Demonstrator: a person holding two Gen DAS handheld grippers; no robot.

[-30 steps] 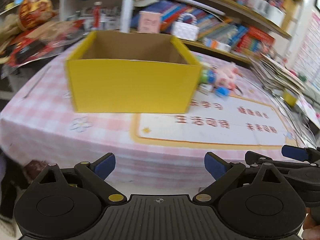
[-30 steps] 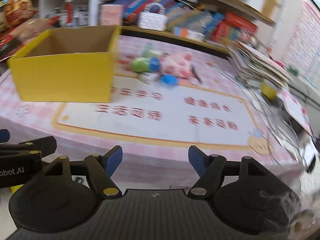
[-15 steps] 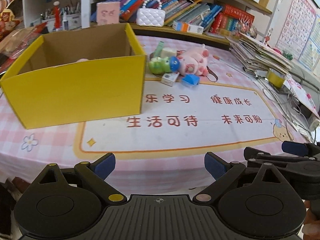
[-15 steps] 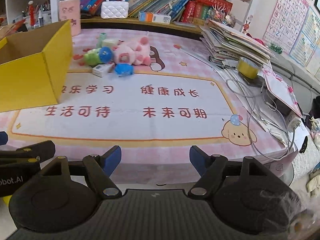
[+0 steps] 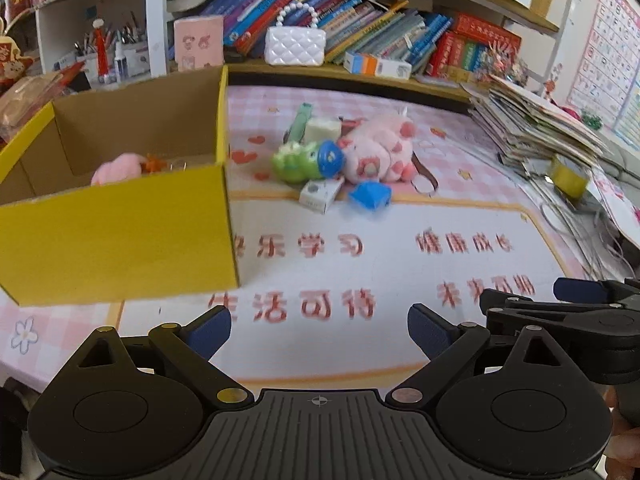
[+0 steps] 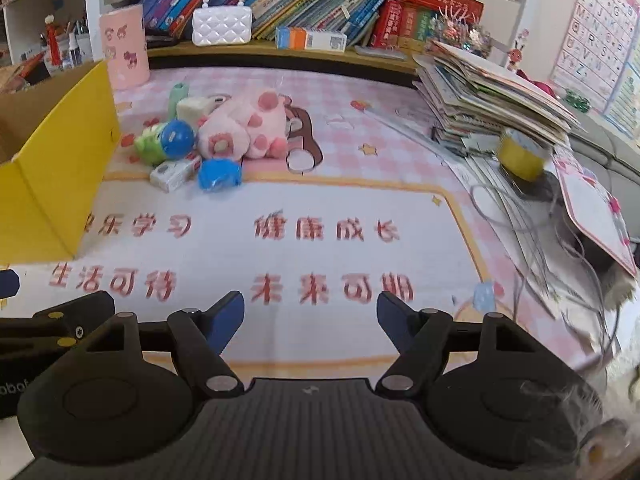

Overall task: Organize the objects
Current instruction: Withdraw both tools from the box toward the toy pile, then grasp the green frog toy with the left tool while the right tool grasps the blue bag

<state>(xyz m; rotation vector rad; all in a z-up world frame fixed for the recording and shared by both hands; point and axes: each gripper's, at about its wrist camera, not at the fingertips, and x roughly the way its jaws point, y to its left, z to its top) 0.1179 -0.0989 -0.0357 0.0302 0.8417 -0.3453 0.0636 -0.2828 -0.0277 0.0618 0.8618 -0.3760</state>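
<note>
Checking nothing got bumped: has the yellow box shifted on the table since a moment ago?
No. The yellow box keeps its front corner against the same red lettering on the mat; only the camera has swung.

I see a pink checked tabletop (image 6: 400,92) backed by a wooden bookshelf (image 6: 280,50) crammed with books (image 6: 320,4), an alphabet poster (image 6: 604,28) on the right wall.

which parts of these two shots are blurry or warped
Left wrist view: the red mat lettering is motion-smeared, the yellow box edges are soft, and the shelf bows from fisheye. Right wrist view: the lettering is smeared too, the cables streak, and the book stack curves near the edge.
</note>
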